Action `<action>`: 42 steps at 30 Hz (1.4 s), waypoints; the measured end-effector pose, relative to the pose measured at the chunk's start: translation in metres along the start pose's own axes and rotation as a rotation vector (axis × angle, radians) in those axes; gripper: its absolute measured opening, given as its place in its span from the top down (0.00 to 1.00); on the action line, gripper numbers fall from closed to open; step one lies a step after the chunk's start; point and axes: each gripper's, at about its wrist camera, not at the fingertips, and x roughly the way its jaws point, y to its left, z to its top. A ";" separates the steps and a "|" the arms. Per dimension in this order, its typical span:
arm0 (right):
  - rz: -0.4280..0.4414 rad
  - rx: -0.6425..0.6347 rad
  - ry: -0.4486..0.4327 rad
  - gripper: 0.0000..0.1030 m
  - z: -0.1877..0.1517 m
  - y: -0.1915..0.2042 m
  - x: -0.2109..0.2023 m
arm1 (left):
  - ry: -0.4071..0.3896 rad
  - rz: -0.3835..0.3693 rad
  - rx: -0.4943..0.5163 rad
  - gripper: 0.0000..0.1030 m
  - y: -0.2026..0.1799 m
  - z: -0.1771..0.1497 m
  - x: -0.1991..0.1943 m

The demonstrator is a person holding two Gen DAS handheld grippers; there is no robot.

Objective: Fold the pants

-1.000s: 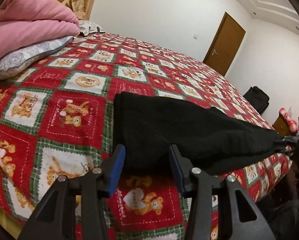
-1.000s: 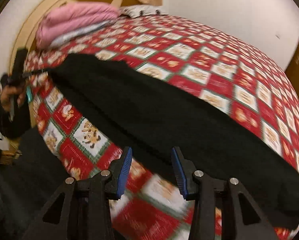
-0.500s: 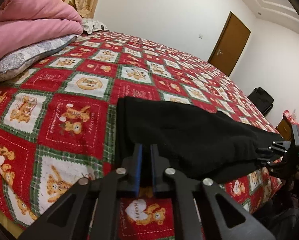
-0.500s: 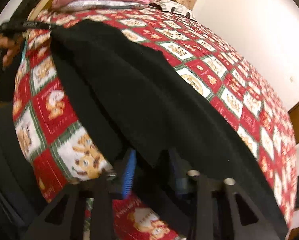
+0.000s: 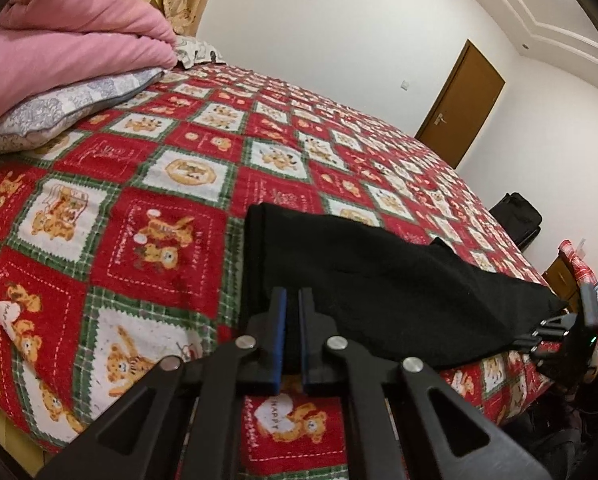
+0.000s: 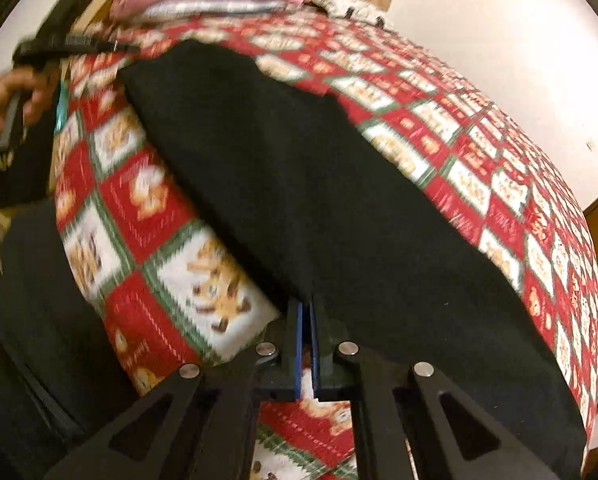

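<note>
Both the left hand-held gripper (image 5: 292, 304) and right hand-held gripper (image 6: 306, 312) are clamped tight, angled downward.

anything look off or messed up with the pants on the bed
Nothing stands out. The black pants lie flat along the near edge of the bed, with the left gripper and right gripper each pinching the near edge.

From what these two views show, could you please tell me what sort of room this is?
Very likely a bedroom: a large bed under a red-and-green teddy-bear patchwork quilt, a folded pink duvet lying on a grey patterned pillow at its head, and a brown wooden door in plain white walls.
</note>
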 end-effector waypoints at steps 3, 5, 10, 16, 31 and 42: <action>-0.015 0.016 -0.022 0.97 -0.004 0.000 0.005 | -0.027 0.037 0.038 0.94 -0.009 0.001 -0.004; 0.025 0.072 -0.043 0.97 -0.004 -0.010 0.005 | -0.034 0.042 0.061 0.93 -0.017 0.001 -0.004; 0.028 0.118 -0.035 0.59 -0.012 -0.018 0.001 | 0.010 0.084 0.116 0.91 -0.039 -0.002 0.006; 0.038 0.270 -0.089 0.59 -0.044 -0.049 -0.035 | 0.030 -0.008 0.236 0.91 -0.097 0.001 0.018; -0.276 1.102 -0.157 0.59 -0.235 -0.242 -0.145 | 0.328 -0.465 0.655 0.90 -0.354 -0.053 0.117; -0.260 1.226 -0.238 0.59 -0.267 -0.272 -0.154 | 0.406 -0.527 0.780 0.80 -0.452 -0.083 0.159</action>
